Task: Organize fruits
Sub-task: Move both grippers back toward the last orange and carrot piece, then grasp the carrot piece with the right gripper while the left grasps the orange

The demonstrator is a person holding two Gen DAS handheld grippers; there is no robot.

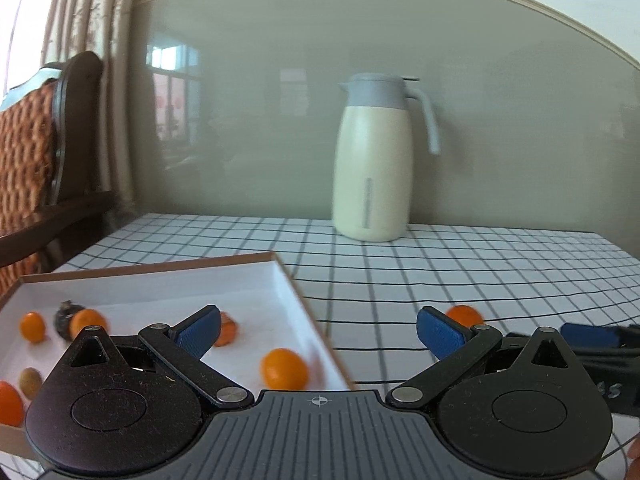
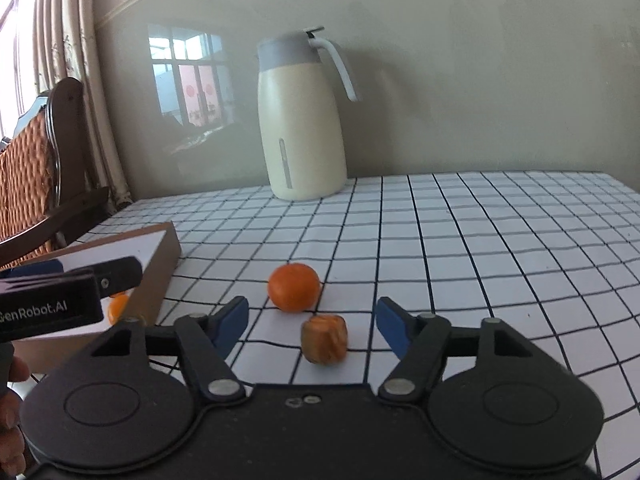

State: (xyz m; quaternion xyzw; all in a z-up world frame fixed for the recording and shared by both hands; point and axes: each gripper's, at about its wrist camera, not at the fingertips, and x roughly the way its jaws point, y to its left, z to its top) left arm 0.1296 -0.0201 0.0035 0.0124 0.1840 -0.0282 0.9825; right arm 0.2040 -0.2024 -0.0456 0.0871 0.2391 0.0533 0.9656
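A shallow box (image 1: 304, 300) with a white inside and brown rim lies at the left of the checked table; its corner also shows in the right wrist view (image 2: 168, 248). Several small orange fruits lie in it, one near its right wall (image 1: 285, 369). My left gripper (image 1: 318, 330) is open and empty above the box's right edge. In the right wrist view a tangerine (image 2: 294, 287) and a brownish-orange cube-like piece (image 2: 324, 339) lie on the cloth. My right gripper (image 2: 312, 320) is open, with the piece between its fingers. The tangerine also shows in the left wrist view (image 1: 464, 315).
A cream thermos jug (image 1: 374, 160) with a grey lid stands at the back by the wall. A wooden chair (image 1: 44, 152) with an orange cushion stands at the left beside curtains. The left gripper's body (image 2: 52, 304) reaches in over the box.
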